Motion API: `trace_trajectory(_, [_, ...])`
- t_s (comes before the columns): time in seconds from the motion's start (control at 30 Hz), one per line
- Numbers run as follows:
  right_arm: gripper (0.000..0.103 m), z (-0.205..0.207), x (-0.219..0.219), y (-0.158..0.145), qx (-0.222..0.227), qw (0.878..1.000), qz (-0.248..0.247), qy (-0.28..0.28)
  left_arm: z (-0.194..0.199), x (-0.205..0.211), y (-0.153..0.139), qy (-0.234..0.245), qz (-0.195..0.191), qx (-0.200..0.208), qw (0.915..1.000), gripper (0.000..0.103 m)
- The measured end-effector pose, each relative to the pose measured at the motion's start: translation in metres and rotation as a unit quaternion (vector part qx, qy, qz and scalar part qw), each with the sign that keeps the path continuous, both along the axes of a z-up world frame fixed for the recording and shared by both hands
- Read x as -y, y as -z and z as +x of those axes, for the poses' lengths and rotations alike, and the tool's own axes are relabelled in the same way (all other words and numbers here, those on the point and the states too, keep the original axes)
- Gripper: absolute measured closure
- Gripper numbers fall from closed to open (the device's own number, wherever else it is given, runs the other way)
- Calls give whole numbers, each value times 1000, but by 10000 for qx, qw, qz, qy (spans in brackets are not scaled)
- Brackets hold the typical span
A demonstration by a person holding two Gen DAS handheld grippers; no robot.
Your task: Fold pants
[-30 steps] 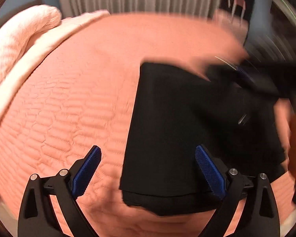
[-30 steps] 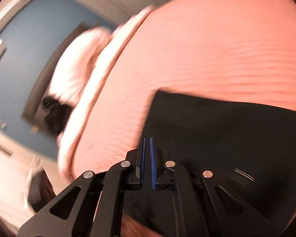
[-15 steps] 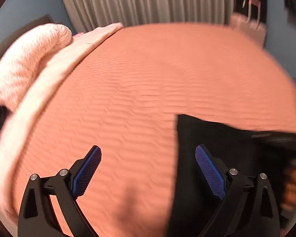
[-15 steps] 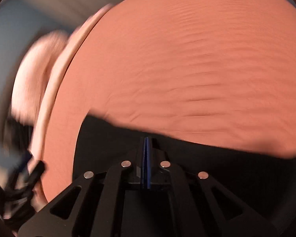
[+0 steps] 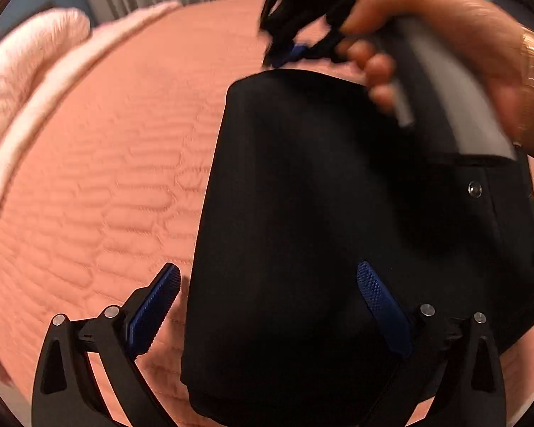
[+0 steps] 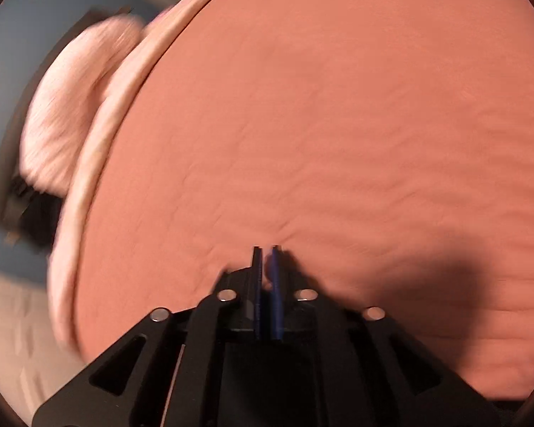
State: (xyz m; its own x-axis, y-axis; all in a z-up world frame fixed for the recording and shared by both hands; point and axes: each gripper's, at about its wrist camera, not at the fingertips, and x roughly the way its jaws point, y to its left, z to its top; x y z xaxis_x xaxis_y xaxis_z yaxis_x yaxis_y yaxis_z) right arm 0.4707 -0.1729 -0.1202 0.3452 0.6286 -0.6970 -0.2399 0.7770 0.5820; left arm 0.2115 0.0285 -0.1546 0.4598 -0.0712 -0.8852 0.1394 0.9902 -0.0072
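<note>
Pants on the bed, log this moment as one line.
pants: folded, flat on bedspread | left gripper: open, over pants | right gripper: shut, nothing held, past far edge

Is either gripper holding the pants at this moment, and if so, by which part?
Neither. The left gripper is wide open above the folded black pants; the right gripper is nearly shut with only bedspread visible between its pads.

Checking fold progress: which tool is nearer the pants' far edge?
Right. The right tool, shut, hangs just past the far edge of the pants. The left tool is over their near end, jaws just opened wider, fabric between them ungripped.
</note>
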Motion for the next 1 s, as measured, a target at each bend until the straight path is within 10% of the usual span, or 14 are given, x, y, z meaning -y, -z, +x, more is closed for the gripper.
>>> trace_trajectory(0.07, [96, -46, 17, -13, 155, 9978, 458, -462, 5, -8, 2, -41, -306, -177, 9994, 5])
trace_trajectory(0.13, [100, -75, 30, 13, 148, 9966, -313, -749, 4, -4, 2, 10, -272, -99, 9996, 5])
trace_trajectory(0.27, [96, -123, 148, 13, 86, 9919, -306, 1231, 4, 13, -1, 224, 0, -8, 9997, 5])
trace_trajectory(0.4, [97, -207, 186, -5, 351, 9951, -269, 887, -2, 18, -10, 192, 315, 104, 9993, 5])
trace_trajectory(0.47, [103, -237, 209, 31, 31, 9891, -1216, 829, -6, 21, -11, 191, 435, 116, 9988, 5])
trace_trajectory(0.57, [97, -278, 251, 21, -81, 9808, -652, 1834, -17, 16, -17, 210, 574, 182, 9980, 5])
trace_trajectory(0.73, [102, -321, 232, 33, 169, 9915, -1141, 602, -39, -26, -40, -375, 680, 354, 9964, 5])
trace_trajectory(0.83, [103, -343, 274, 47, -111, 9921, -224, 1231, -44, -50, -39, -600, 993, 185, 9931, 6])
trace_trajectory(0.9, [94, -358, 290, 28, 157, 9874, -306, 1543, -51, -62, -43, -611, 1026, 235, 9926, 6])
trace_trajectory(1.0, [24, -365, 313, 23, 334, 9836, -502, 1702, -52, -78, -42, -683, 308, 81, 9972, 5])
